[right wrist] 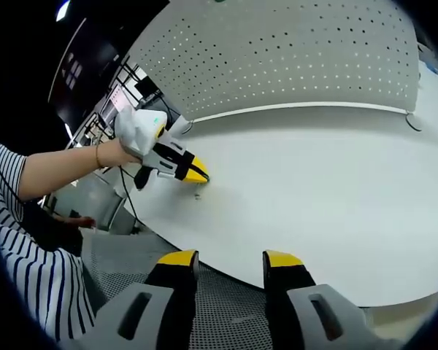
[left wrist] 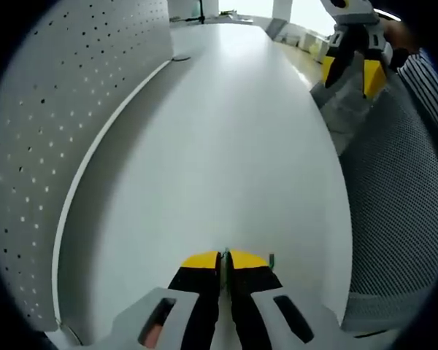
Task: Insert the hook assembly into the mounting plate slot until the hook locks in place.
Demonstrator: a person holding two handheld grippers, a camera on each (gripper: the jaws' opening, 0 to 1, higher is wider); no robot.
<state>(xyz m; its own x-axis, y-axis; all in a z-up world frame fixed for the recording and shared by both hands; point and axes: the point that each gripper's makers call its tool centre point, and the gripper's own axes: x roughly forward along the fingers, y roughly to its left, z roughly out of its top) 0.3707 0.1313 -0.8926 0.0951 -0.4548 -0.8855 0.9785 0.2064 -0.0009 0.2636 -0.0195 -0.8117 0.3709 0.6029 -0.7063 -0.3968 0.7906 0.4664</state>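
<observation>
Left gripper view: left hand-held gripper [left wrist: 225, 257] pinches a barely visible hook [left wrist: 271, 259]; right hand-held gripper [right wrist: 231, 257] gapes.

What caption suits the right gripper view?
Open right claw at the white table edge; left claw near the pegboard.

One pegboard [right wrist: 292, 65] (perforated), one table [right wrist: 314, 204]

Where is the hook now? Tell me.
The hook sits pinched by the left gripper, jaws shut, low in the left gripper view, above the table beside the perforated panel.
</observation>
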